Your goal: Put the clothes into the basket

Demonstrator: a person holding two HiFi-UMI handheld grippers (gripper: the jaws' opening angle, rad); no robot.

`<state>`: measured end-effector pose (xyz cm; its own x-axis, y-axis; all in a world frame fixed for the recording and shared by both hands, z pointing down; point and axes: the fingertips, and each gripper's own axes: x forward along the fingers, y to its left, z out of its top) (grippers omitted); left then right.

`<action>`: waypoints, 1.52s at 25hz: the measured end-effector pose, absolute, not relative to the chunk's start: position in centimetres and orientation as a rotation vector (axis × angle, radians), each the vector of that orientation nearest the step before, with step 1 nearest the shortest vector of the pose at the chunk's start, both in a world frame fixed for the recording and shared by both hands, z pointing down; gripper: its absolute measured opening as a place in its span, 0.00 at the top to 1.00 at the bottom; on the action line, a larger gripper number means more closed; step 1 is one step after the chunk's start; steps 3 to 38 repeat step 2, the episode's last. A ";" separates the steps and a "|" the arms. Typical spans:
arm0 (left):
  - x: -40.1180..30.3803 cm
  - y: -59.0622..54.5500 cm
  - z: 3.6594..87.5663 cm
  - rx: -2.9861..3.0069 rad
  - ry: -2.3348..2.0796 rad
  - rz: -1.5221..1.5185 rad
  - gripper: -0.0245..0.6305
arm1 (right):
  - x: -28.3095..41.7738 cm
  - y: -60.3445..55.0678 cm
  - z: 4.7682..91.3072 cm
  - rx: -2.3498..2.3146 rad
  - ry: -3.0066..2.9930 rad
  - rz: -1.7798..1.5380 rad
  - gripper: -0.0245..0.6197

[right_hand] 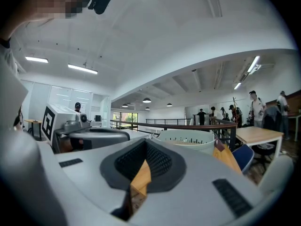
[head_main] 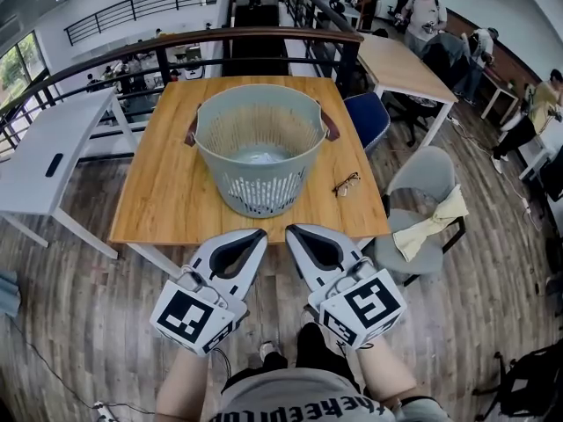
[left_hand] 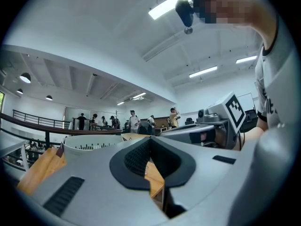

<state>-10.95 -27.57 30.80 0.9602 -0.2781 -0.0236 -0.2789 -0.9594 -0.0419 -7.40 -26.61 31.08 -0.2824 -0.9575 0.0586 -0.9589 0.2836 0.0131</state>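
Observation:
A grey-green slatted basket [head_main: 257,152] with brown handles stands in the middle of the wooden table [head_main: 167,202]. Something pale lies at its bottom. A cream-yellow cloth [head_main: 431,225] is draped over the grey chair [head_main: 422,172] to the table's right. My left gripper [head_main: 261,233] and right gripper [head_main: 290,229] hover side by side at the table's near edge, level, pointing at the basket. Both are shut with nothing between the jaws. The basket's rim [left_hand: 89,142] shows beyond the left gripper [left_hand: 150,139]. In the right gripper view the basket rim [right_hand: 188,138] rises past the right gripper [right_hand: 145,142].
A pair of glasses [head_main: 346,184] lies on the table right of the basket. A blue chair [head_main: 366,118] stands at the far right corner, a white table [head_main: 44,161] to the left, a railing [head_main: 176,47] behind. People stand at the far desks.

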 end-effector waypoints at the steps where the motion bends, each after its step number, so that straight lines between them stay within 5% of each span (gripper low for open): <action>1: -11.1 -27.4 30.8 -3.067 0.435 0.027 0.94 | -7.6 -26.5 31.1 1.848 -2.471 0.037 0.95; 38: -11.2 -27.2 30.8 -3.068 0.434 0.027 0.94 | -7.7 -26.3 31.0 1.849 -2.470 0.036 0.95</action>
